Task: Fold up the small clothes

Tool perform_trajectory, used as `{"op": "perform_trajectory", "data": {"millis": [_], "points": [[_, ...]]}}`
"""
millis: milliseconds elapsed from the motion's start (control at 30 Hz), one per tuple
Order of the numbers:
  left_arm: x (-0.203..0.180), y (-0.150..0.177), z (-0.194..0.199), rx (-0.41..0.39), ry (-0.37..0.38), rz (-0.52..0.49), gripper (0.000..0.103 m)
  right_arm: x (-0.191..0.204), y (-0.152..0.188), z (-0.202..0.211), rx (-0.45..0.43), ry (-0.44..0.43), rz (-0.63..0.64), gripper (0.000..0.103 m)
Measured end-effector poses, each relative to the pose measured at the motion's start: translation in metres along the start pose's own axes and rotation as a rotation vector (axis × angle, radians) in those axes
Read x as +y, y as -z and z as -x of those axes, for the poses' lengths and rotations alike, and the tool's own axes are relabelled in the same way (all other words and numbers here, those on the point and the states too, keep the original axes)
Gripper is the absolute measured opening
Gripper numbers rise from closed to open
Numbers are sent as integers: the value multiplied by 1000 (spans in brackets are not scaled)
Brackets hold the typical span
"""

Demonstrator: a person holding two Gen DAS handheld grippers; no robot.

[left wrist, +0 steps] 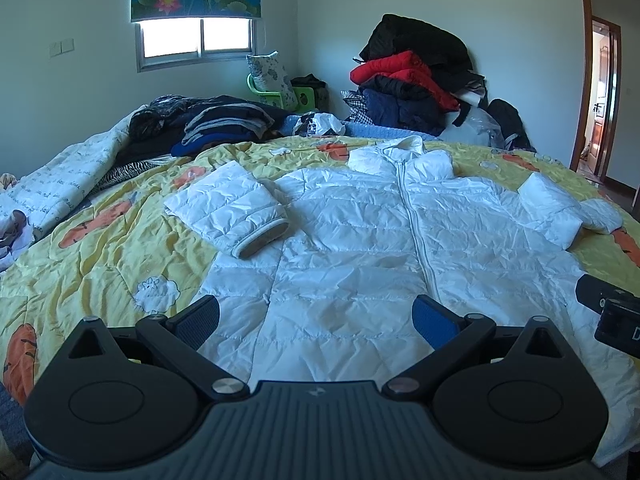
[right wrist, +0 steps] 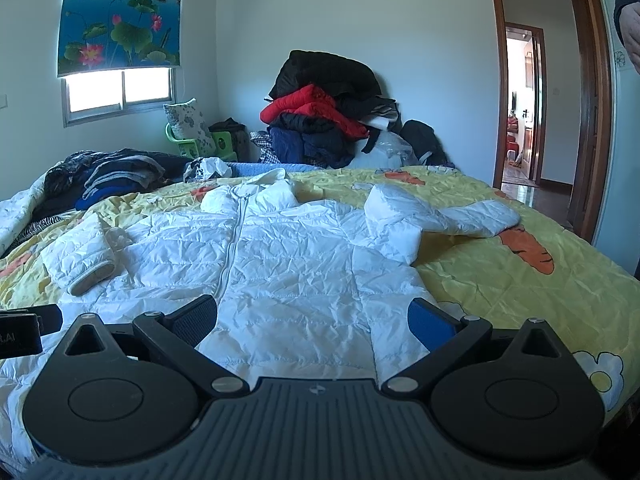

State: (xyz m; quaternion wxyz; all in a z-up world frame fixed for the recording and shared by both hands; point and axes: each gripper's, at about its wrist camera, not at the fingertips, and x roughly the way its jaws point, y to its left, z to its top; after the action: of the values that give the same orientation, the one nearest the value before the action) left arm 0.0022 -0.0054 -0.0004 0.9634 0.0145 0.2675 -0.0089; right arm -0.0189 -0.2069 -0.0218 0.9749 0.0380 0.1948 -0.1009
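A white quilted puffer jacket (left wrist: 348,236) lies flat, zipped, front up on a yellow carrot-print quilt (left wrist: 104,252). Its left sleeve (left wrist: 232,212) is bent beside the body with the cuff showing; its right sleeve (left wrist: 560,208) is folded at the far right. My left gripper (left wrist: 316,320) is open and empty, low over the jacket's hem left of the zip. My right gripper (right wrist: 312,320) is open and empty over the hem's right part; it also shows in the left wrist view (left wrist: 612,312). The jacket (right wrist: 280,252) fills the right wrist view, right sleeve (right wrist: 432,216) folded back.
Folded dark clothes (left wrist: 224,120) lie on the bed's far left, beside a white printed blanket (left wrist: 60,184). A tall pile of black, red and navy coats (left wrist: 420,80) stands against the far wall. An open doorway (right wrist: 524,108) is on the right. A person's hand (right wrist: 632,36) shows at the right edge.
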Motion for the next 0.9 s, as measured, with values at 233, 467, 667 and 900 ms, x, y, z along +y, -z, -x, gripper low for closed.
{"op": "perform_trajectory", "data": {"millis": [233,467,667,900], "points": [[1,-2,-11,20,-1,4,103,-2,-1,-6,4,6,4,103],[1,-6,-21,28,9,16,103,-9,-6,-15,5,19,-10,103],[6,-7,-33,22,69,48,103,-27,-12,-27,-53,-31,-42,103],[20,-2,-65,74,93,131,103,-71,-14,-63,30,-6,-146,103]]}}
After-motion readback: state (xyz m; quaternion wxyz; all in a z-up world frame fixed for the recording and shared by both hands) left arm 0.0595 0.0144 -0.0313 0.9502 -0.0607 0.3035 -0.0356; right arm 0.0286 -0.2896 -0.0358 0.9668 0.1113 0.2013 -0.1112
